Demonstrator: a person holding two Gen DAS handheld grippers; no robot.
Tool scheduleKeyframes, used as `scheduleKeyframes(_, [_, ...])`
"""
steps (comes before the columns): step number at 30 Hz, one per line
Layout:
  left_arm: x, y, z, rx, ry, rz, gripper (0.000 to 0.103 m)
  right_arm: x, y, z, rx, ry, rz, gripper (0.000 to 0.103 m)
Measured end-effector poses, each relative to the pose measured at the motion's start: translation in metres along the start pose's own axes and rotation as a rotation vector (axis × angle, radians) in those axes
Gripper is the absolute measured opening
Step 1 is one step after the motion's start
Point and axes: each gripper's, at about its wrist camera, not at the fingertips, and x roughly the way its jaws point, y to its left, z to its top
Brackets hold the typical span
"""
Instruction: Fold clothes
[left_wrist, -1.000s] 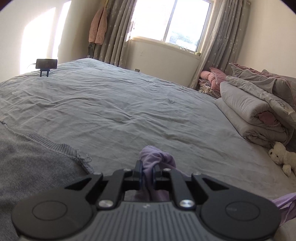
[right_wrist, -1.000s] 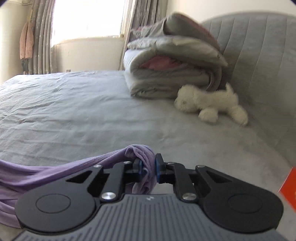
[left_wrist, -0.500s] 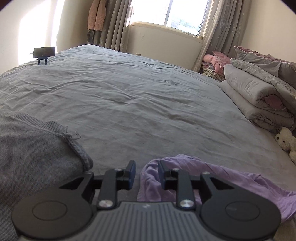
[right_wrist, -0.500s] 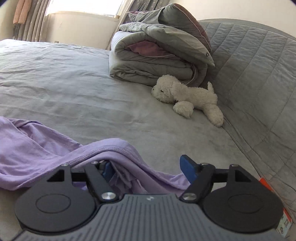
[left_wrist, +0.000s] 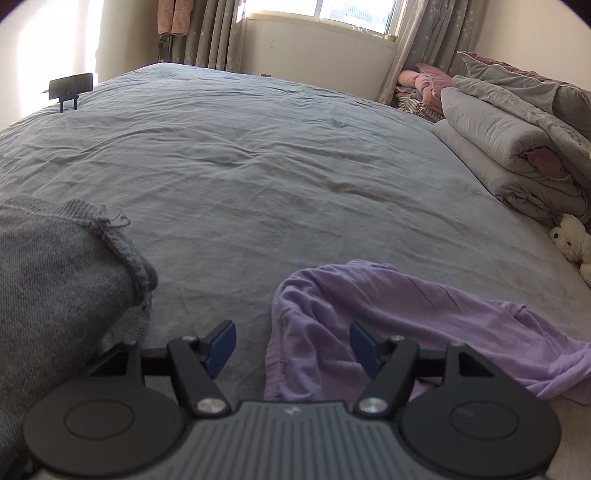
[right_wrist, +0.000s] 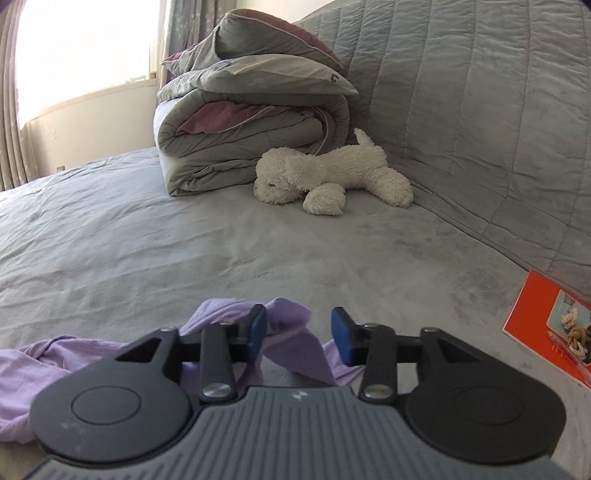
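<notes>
A lilac garment (left_wrist: 406, 314) lies crumpled on the grey bed sheet (left_wrist: 258, 166), stretching off to the right in the left wrist view. My left gripper (left_wrist: 291, 343) stands open just over its near left end, blue pads apart, holding nothing. A grey knitted sweater (left_wrist: 55, 277) lies at the left beside it. In the right wrist view the other end of the lilac garment (right_wrist: 288, 328) sits bunched between and under the fingers of my right gripper (right_wrist: 298, 332), which is open and not pinching the cloth.
A folded grey and pink quilt (right_wrist: 251, 129) is stacked by the padded headboard (right_wrist: 480, 110), with a white plush dog (right_wrist: 332, 177) in front of it. An orange booklet (right_wrist: 546, 328) lies at the right. A phone on a stand (left_wrist: 70, 88) sits at the bed's far left edge.
Both grippers held the lilac garment lifted a second ago. They came down, opened and let it drop onto the sheet, and both now stand wide open above it.
</notes>
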Motion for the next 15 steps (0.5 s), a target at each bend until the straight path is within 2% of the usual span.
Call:
scheduleKeyframes(1, [0.002, 0.000, -0.002, 0.000, 0.009, -0.005, 0.069, -0.002, -0.004, 0.002, 0.026, -0.014, -0.012, 0.006])
scheduleKeyframes(3, [0.006, -0.004, -0.005, 0.011, 0.026, -0.004, 0.069, -0.006, -0.013, 0.005, 0.073, -0.053, -0.050, 0.007])
scheduleKeyframes(5, [0.011, -0.010, -0.011, 0.037, 0.033, 0.011, 0.064, -0.005, -0.014, 0.006, 0.063, -0.041, -0.049, 0.007])
scheduleKeyframes(6, [0.013, -0.012, -0.014, 0.052, 0.034, 0.021, 0.060, 0.001, -0.013, 0.004, 0.048, 0.001, -0.012, 0.011])
scheduleKeyframes(7, [0.015, -0.015, -0.016, 0.067, 0.035, 0.030, 0.054, 0.008, -0.011, 0.001, 0.034, 0.060, 0.031, 0.021])
scheduleKeyframes(8, [0.017, -0.018, -0.019, 0.085, 0.033, 0.039, 0.046, 0.016, -0.009, -0.003, 0.033, 0.121, 0.059, 0.023])
scheduleKeyframes(9, [0.016, -0.021, -0.020, 0.109, 0.025, 0.047, 0.038, 0.023, -0.006, -0.007, 0.033, 0.180, 0.087, 0.035])
scheduleKeyframes(10, [0.016, -0.023, -0.021, 0.130, 0.018, 0.052, 0.022, 0.030, -0.005, -0.010, 0.048, 0.226, 0.113, 0.053])
scheduleKeyframes(11, [0.015, -0.024, -0.020, 0.141, 0.013, 0.050, 0.010, 0.037, -0.004, -0.014, 0.075, 0.278, 0.144, 0.059])
scheduleKeyframes(12, [0.013, -0.024, -0.020, 0.135, 0.007, 0.043, 0.008, 0.042, -0.003, -0.016, 0.097, 0.310, 0.162, 0.063])
scheduleKeyframes(15, [0.000, -0.021, -0.012, 0.107, -0.055, 0.025, 0.008, 0.051, 0.005, -0.019, 0.093, 0.342, 0.167, 0.063])
